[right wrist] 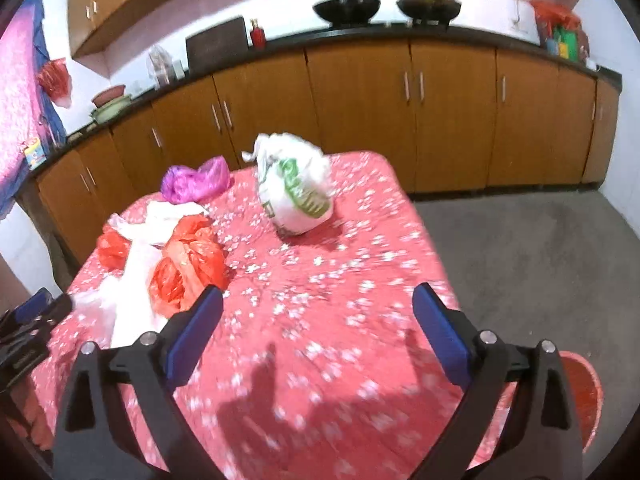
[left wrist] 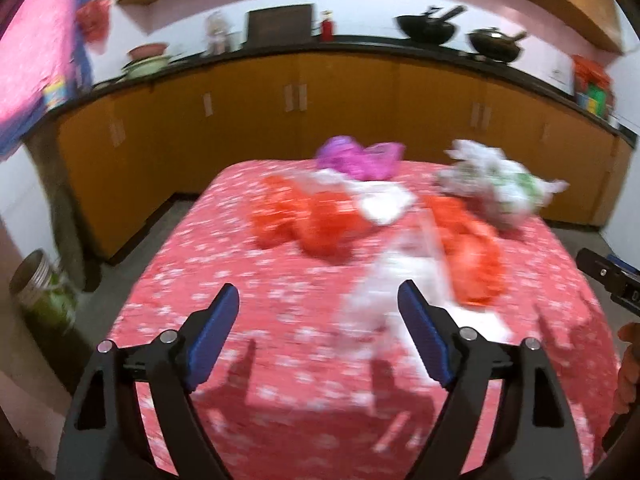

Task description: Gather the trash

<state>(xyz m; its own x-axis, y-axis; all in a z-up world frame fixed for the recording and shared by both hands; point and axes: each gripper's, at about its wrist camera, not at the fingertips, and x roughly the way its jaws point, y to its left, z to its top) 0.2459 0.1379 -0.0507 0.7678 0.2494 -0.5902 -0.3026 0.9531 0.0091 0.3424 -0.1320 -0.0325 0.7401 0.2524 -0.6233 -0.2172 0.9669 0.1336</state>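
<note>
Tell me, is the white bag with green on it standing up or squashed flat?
Standing up. The white bag with green print sits bulging and rounded on the red flowered tablecloth, apart from the other bags.

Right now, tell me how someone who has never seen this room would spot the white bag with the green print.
Find the table under the red flowered cloth in front of the wooden cabinets. Near its far edge the white bag with green print stands alone. Unlike the purple bag and the crumpled red bags to its left, it is plump, upright and printed.
</note>
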